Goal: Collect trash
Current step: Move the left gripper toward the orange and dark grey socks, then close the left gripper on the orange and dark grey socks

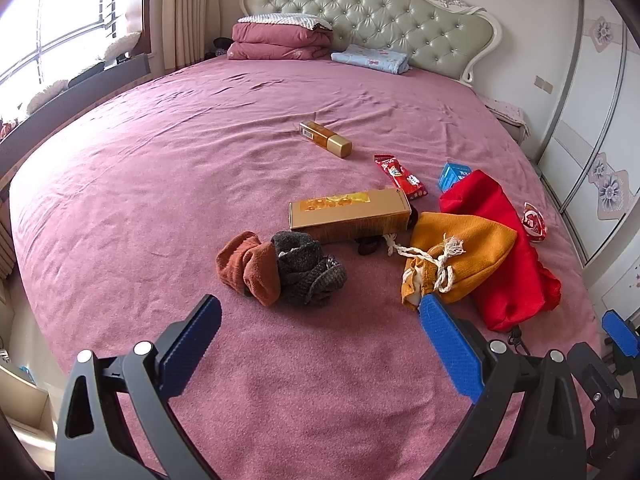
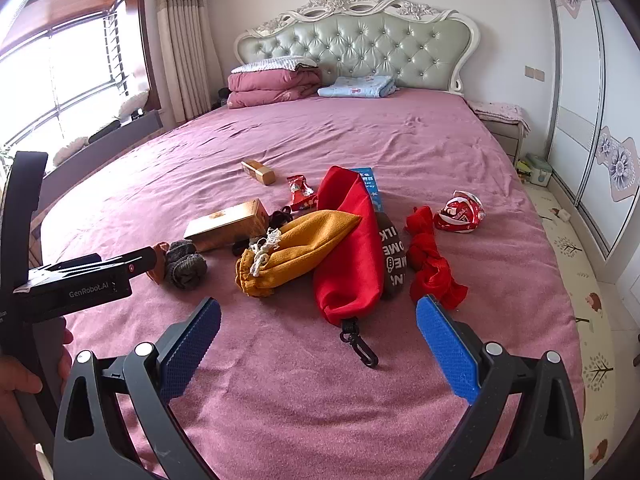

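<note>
left gripper (image 1: 320, 316) apart | right gripper (image 2: 318, 318) apart | brown wrapper (image 2: 394, 256) (half-hidden under red pouch (image 2: 350, 248))

A bedroom, with a wide bed under a mauve-pink textured bedspread (image 2: 360, 140) filling the middle, and at its far end a pale green button-tufted headboard in a carved cream frame (image 2: 356, 46) against an off-white wall. To the left, a bright multi-pane window in a dark wood frame (image 2: 60, 72) beside beige pleated curtains (image 2: 180, 40). To the right, white sliding wardrobe doors with flower motifs (image 2: 592, 100) and a cream floor mat printed with trees (image 2: 576, 264).
</note>
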`<control>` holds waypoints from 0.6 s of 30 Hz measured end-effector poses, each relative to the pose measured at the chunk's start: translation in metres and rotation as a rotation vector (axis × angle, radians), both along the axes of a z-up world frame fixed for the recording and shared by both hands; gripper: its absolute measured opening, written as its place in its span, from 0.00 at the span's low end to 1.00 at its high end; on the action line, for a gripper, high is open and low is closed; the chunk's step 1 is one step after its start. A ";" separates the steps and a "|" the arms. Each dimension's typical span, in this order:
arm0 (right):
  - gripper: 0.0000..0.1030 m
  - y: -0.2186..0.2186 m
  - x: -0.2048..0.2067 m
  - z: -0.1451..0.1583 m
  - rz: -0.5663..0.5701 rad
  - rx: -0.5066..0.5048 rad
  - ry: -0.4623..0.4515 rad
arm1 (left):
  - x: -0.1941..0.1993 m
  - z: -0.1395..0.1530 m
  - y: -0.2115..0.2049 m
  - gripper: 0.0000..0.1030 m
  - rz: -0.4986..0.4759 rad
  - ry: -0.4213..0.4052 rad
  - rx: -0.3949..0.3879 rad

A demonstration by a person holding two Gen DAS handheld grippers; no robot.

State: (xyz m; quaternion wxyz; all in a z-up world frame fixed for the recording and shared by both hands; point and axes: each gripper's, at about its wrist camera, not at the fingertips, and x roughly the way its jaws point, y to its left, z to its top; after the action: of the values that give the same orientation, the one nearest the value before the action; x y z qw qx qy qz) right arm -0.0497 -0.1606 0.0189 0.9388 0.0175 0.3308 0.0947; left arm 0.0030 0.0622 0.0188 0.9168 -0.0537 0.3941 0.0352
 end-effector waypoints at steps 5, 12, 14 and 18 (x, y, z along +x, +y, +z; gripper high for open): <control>0.92 0.004 0.005 -0.001 0.010 -0.004 0.012 | 0.004 0.000 0.001 0.96 0.000 0.005 0.001; 0.92 0.016 0.015 -0.005 0.043 -0.009 0.031 | 0.013 -0.005 0.010 0.96 0.016 0.026 -0.015; 0.92 0.021 0.018 -0.007 0.060 -0.009 0.041 | 0.017 -0.007 0.015 0.96 0.027 0.035 -0.019; 0.92 0.033 0.025 -0.011 0.095 -0.013 0.057 | 0.025 -0.014 0.029 0.96 0.069 0.061 -0.035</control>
State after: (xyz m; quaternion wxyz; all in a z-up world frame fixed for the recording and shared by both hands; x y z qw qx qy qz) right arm -0.0244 -0.1274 0.0075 0.9235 -0.0016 0.3584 0.1366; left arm 0.0283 0.0915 0.0048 0.9016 -0.0821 0.4202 0.0616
